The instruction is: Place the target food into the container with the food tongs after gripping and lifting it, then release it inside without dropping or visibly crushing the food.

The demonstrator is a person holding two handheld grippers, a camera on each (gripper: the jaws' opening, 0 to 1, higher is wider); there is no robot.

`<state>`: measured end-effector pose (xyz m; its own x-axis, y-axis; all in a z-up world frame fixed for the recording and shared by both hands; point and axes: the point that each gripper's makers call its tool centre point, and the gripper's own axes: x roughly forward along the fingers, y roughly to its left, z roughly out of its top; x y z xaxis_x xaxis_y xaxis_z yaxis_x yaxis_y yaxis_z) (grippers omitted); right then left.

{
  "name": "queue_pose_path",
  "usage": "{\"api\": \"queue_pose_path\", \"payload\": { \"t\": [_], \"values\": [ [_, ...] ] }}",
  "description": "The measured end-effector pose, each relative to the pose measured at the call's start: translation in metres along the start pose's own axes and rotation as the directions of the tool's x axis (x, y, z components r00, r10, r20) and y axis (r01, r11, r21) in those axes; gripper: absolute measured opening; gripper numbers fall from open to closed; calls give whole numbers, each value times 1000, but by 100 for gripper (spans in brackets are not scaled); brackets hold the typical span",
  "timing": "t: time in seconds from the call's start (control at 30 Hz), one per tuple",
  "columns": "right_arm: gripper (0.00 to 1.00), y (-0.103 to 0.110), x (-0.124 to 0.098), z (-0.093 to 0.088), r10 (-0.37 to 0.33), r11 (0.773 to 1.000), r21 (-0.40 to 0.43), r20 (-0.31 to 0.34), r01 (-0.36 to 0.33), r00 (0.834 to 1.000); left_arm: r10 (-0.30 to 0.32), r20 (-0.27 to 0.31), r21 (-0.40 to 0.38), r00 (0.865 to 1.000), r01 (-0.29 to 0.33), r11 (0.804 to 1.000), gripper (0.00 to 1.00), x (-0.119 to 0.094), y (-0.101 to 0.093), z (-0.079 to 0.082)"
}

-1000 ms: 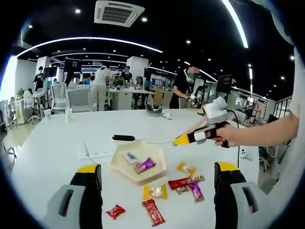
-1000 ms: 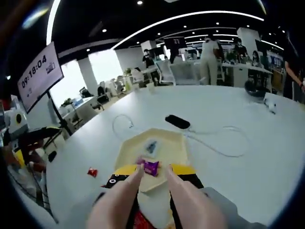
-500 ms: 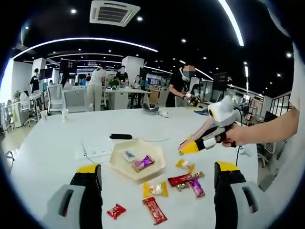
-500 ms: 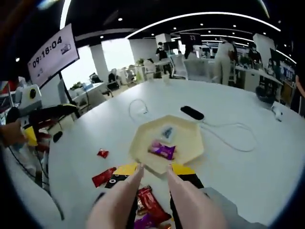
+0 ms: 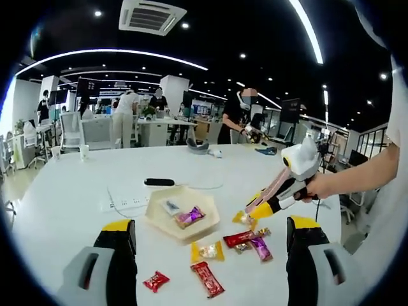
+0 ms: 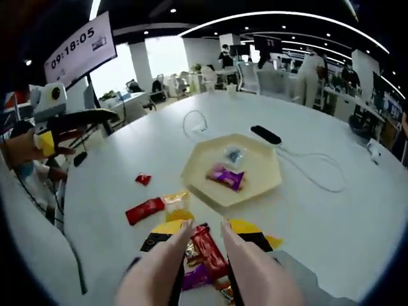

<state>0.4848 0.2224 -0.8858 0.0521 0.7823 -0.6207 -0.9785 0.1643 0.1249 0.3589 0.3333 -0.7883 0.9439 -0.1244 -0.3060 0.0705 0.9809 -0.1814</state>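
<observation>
Two sweets in tray (image 6: 191, 185) (tongs (image 6: 203, 224) parted)

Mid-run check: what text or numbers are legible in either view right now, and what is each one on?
"09:18:05" on the wall screen, plus a small mark beside the digits too small to read.
Candy wrappers on the table: print too blurred to read.
Hanging screens in the background: nothing legible.
</observation>
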Motion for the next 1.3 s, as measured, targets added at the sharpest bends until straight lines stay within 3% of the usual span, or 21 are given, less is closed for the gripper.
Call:
{"api": "queue_pose_path", "payload": {
  "t": [0.37, 0.43, 0.47, 0.57, 0.63, 1.03, 1.3],
  "values": [
    [24, 4, 8, -12, 27, 999, -31, -39, -28, 999, -6, 2, 10, 1000, 6, 1000, 99, -4, 8, -5],
    [24, 4, 10, -21, 20, 999, -41, -87, -24, 996, -11, -9, 7, 1000, 11, 1000, 99, -7, 8, -7],
    [24, 6, 10, -22, 27, 997, -69, -84, -33, 996, -11, 22, 12, 1000, 11, 1000, 99, -8, 8, -4],
    [24, 7, 11, -29, 32, 996, -74, -119, -41, 992, -8, -10, -2, 1000, 8, 1000, 99, -8, 12, -14],
    [24, 8, 11, -33, 24, 994, -102, -140, -39, 990, -4, 6, -5, 1000, 4, 1000, 99, -10, 12, -12],
    [24, 8, 22, -43, 56, 994, -80, -176, -71, 983, 4, -11, -22, 1000, -5, 1000, 99, -10, 11, -24],
    [24, 13, 26, -51, 47, 989, -125, -217, -75, 975, 24, -3, -33, 1000, -25, 999, 99, -11, 19, -22]
  ]
}}
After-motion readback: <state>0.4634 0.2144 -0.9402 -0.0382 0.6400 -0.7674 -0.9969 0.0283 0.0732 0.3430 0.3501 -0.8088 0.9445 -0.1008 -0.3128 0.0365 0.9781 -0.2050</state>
